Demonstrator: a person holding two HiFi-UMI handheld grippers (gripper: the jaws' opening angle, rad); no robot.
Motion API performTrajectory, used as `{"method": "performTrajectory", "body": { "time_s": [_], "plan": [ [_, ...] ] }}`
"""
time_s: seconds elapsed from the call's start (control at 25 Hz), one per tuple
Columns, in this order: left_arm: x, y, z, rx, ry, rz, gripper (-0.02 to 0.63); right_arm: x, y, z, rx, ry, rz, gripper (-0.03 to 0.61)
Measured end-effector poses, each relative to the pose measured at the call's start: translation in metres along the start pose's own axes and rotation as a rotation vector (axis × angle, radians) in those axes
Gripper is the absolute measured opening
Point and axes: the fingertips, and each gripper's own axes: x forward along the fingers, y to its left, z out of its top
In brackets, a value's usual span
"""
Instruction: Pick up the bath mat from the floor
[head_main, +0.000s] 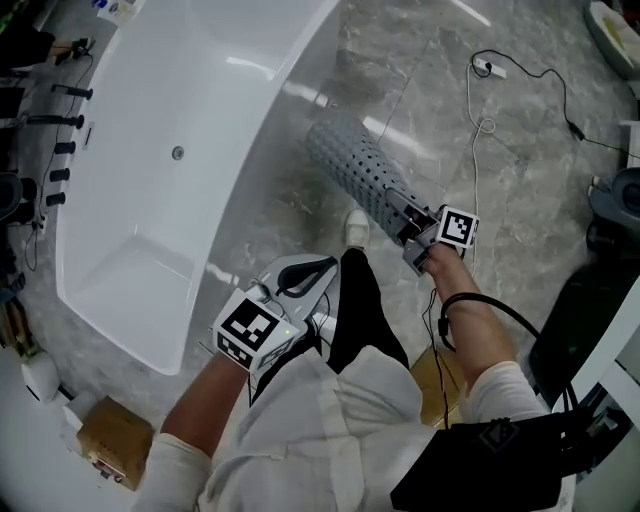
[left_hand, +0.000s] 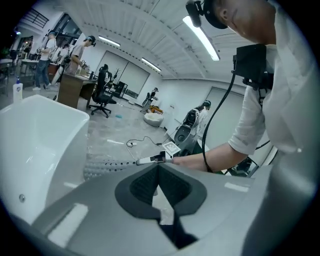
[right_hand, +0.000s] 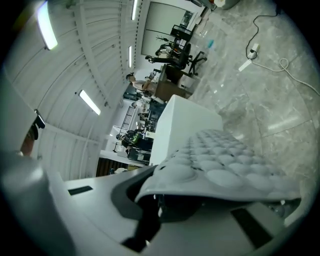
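The grey bath mat (head_main: 358, 168), studded with bumps and holes, hangs curled and lifted above the marble floor beside the bathtub. My right gripper (head_main: 413, 228) is shut on its near edge; in the right gripper view the mat (right_hand: 227, 167) drapes over the jaws of that gripper (right_hand: 161, 202) and hides the pads. My left gripper (head_main: 308, 272) is held close to the person's body, away from the mat, with its jaws together and nothing between them. In the left gripper view the pads of that gripper (left_hand: 159, 169) meet, and the mat (left_hand: 102, 162) shows beyond them.
A white bathtub (head_main: 150, 150) fills the left, with taps along its far left rim. A white cable with a plug (head_main: 490, 68) lies on the floor at the top right. A cardboard box (head_main: 115, 437) sits at the lower left, dark equipment (head_main: 590, 300) at the right.
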Motion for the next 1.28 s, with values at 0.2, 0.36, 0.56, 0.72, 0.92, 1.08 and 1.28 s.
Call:
{"method": "performTrajectory", "body": {
  "time_s": [0.2, 0.36, 0.56, 0.72, 0.92, 1.08, 1.28],
  "plan": [
    [-0.051, -0.031, 0.002, 0.027, -0.016, 0.009, 0.006, -0.03, 0.095, -0.02, -0.052, -0.008, 0.033, 0.011],
    [-0.088, -0.051, -0.002, 0.043, -0.032, 0.026, 0.006, -0.055, 0.164, -0.042, -0.08, -0.021, 0.078, 0.011],
    [-0.13, -0.075, -0.008, 0.061, -0.058, 0.035, 0.006, -0.079, 0.237, -0.071, -0.124, -0.032, 0.126, 0.012],
    [-0.164, -0.091, -0.007, 0.059, -0.103, 0.055, 0.006, -0.096, 0.281, -0.098, -0.145, -0.021, 0.139, 0.011],
    [-0.194, -0.101, -0.023, 0.039, -0.129, 0.081, 0.006, -0.109, 0.319, -0.135, -0.148, -0.01, 0.163, 0.012],
    [-0.214, -0.105, -0.029, 0.049, -0.145, 0.087, 0.006, -0.113, 0.338, -0.16, -0.15, 0.004, 0.185, 0.012],
    [-0.239, -0.109, -0.039, 0.049, -0.169, 0.103, 0.006, -0.116, 0.355, -0.192, -0.16, 0.023, 0.196, 0.012]
  ]
}}
